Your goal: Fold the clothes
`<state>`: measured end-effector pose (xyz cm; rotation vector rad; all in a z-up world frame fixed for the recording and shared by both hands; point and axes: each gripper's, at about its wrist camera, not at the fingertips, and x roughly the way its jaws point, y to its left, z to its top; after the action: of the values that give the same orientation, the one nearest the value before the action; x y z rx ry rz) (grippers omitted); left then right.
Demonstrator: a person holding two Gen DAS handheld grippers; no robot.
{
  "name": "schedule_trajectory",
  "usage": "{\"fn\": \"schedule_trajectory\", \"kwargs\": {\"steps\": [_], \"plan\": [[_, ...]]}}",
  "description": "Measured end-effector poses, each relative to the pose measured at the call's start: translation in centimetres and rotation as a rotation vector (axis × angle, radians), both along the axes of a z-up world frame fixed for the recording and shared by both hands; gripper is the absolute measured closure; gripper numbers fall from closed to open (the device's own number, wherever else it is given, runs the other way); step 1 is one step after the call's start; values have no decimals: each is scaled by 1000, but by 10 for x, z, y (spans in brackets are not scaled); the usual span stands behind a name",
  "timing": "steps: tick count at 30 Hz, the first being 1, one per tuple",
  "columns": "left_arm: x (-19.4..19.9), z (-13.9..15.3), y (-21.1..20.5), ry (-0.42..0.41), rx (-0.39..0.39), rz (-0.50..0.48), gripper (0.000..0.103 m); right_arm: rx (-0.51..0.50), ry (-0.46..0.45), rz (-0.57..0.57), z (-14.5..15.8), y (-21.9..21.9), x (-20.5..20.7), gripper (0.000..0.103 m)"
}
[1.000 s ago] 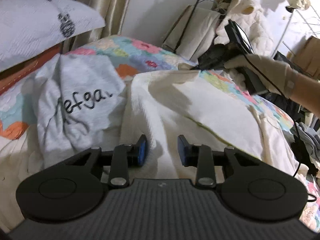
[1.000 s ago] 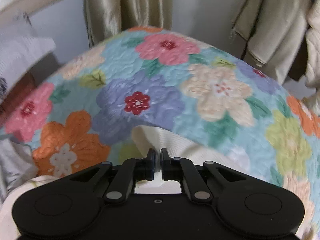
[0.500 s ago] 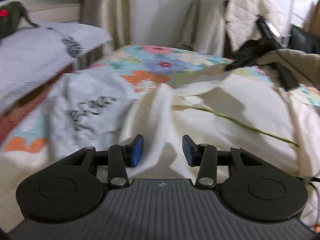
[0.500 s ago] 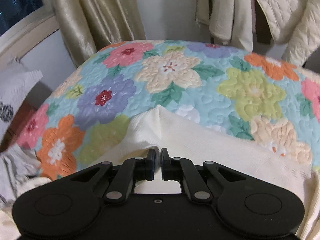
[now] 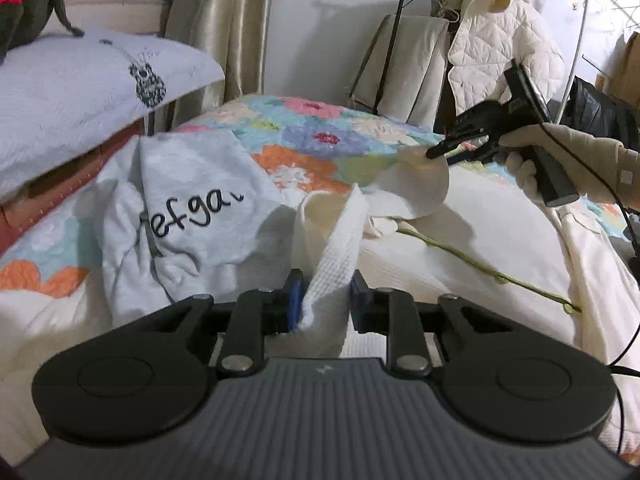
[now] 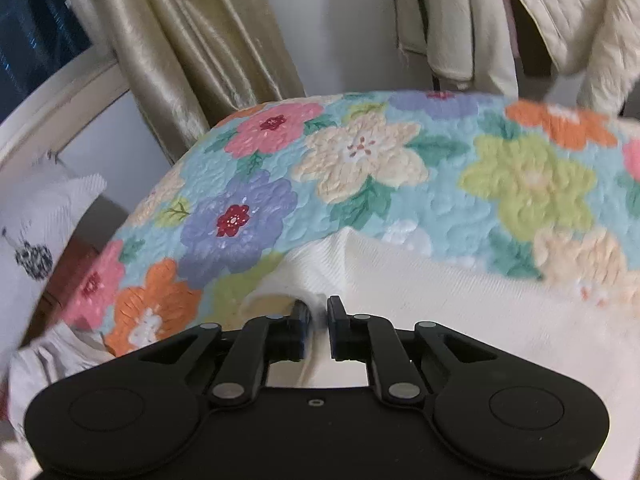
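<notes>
The cream garment lies spread on the flowery quilt, and both grippers are busy with it.

In the left wrist view, the left gripper sits at 6 o'clock. A raised ridge of the cream cloth stands between its two fingers. A moment ago the fingers were wide apart with the cloth lying flat under them. Now they are closing in on the ridge. The blue pad on the left side touches the cloth, but a small gap shows on the other side, so it is not squeezing it tight yet.

At 2 o'clock in that view, a gloved hand holds the right gripper at a lifted corner of the same cloth. In the right wrist view, the right gripper was pinched tight on that edge a moment ago. Now its fingers are opening. The cloth edge is still between them, but it looks loose.

This looks like a change of hold. The right side seems to be letting its corner go, and the left side is taking a new pinch for the next fold.

A grey shirt with black letters lies crumpled at 9 o'clock, just beside the cream garment. It is not folded yet. A thin green stem lies on the cream cloth at 3 o'clock.
</notes>
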<state>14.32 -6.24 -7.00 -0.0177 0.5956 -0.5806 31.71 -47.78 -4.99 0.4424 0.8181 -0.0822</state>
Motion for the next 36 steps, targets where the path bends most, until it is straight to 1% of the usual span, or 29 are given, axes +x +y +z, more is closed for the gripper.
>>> {"fn": "schedule_trajectory", "kwargs": {"steps": [1,3,5,6,9,10,11,12,13,14,15,16,17,19,21,23,25,26,29,31,34,36], "plan": [[0,0,0,-4,-4,0,82,2,7,-7,-3,0,0,70],[0,-1,-1,-3,-9,0,82,-6,25,-23,-8,2,1,58],[1,-3,-2,-4,3,1,82,-6,37,-21,-14,2,1,57],[1,-4,-2,-5,7,4,82,-7,47,-10,-18,3,2,56],[1,-6,-4,-16,7,2,82,3,74,29,-29,6,5,55],[1,-6,-4,-25,7,2,85,16,73,49,-31,8,4,55],[1,-7,-5,-33,8,2,91,26,70,72,-34,10,4,54],[1,-7,-5,-41,8,4,91,23,69,96,-36,13,4,54],[1,-7,-5,-46,5,5,93,-15,67,131,-37,19,4,57],[0,-5,-5,-51,0,5,95,-80,61,165,-38,25,3,72],[-1,-3,-5,-57,-6,5,95,-133,59,183,-37,29,3,97],[-2,1,-5,-65,-14,1,97,-150,57,182,-36,29,3,96],[-6,8,-5,-76,-36,-4,98,-133,48,157,-33,25,2,96],[-16,30,-5,-103,-98,-12,98,-100,30,114,-21,16,-3,96],[-30,53,-8,-148,-146,-50,98,-87,6,103,-1,8,-11,96],[-45,71,-16,-189,-172,-88,98,-48,-18,99,25,-3,-24,96],[-58,82,-24,-207,-204,-138,98,-4,-37,79,53,-18,-45,96],[-64,87,-28,-209,-217,-167,98,33,-41,57,67,-27,-58,96],[-84,99,-43,-199,-268,-239,98,185,-52,-36,104,-62,-105,96],[-97,107,-56,-197,-290,-287,98,230,-78,-74,124,-81,-138,96],[-118,124,-81,-196,-307,-362,98,286,-97,-156,140,-114,-192,96],[-132,140,-95,-198,-336,-409,98,319,-84,-207,139,-135,-223,96]]}}
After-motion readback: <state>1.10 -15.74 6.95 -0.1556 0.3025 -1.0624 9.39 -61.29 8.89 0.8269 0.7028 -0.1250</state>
